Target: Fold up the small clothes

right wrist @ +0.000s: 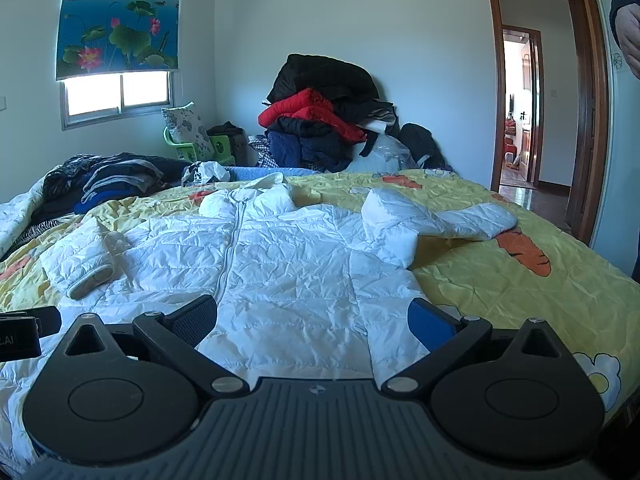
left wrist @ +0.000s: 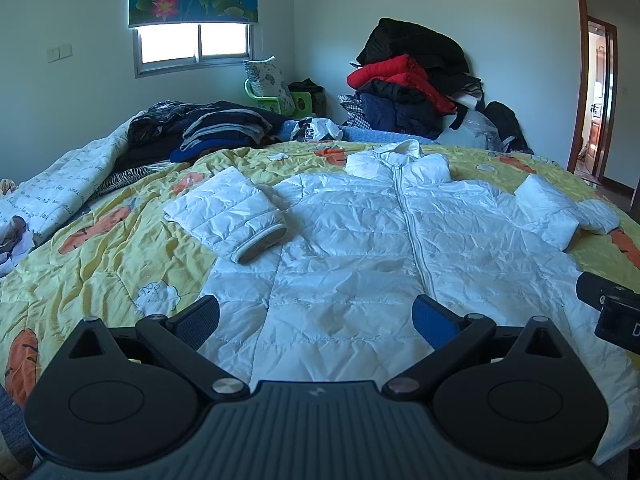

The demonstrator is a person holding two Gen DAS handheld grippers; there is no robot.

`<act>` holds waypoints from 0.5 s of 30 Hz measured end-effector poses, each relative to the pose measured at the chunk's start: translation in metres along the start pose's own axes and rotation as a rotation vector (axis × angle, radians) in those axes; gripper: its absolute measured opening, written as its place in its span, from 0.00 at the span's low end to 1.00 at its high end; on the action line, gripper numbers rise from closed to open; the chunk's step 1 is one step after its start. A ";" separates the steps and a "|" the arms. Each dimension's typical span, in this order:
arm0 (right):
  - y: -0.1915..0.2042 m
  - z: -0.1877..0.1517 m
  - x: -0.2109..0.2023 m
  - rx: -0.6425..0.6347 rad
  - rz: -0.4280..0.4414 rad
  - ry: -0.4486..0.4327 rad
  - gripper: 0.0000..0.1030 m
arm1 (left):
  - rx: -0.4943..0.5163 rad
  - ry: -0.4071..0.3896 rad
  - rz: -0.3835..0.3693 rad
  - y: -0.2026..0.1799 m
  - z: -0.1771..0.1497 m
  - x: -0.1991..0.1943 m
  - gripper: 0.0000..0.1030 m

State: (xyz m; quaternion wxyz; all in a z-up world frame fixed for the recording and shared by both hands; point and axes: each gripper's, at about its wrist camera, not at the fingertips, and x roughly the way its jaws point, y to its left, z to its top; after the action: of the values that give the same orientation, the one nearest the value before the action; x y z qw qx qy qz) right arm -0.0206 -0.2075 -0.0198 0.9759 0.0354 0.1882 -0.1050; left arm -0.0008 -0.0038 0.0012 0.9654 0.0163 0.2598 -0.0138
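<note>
A yellow carrot-print quilt (left wrist: 120,248) covers the bed, giving a broad flat surface, and the white puffer jacket (left wrist: 360,240) lies front-up across its middle, zipped, collar far, hem near — laid out for folding. Both sleeves are already turned inward, the left sleeve (left wrist: 232,216) flat, the right sleeve (right wrist: 432,220) bunched. Left gripper (left wrist: 316,322) and right gripper (right wrist: 312,322) hover over the near hem, fingers wide, holding nothing. The hem edge itself is hidden behind the gripper bodies — and a person's hand (right wrist: 629,40) is cut off at far right.
</note>
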 end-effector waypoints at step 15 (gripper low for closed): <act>0.001 -0.001 0.002 0.002 0.008 0.014 1.00 | -0.006 0.016 0.008 -0.001 0.000 0.003 1.00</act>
State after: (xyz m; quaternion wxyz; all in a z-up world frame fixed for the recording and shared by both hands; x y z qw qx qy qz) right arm -0.0189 -0.2069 -0.0218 0.9749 0.0380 0.1948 -0.1009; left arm 0.0022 -0.0054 -0.0004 0.9634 0.0145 0.2675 -0.0089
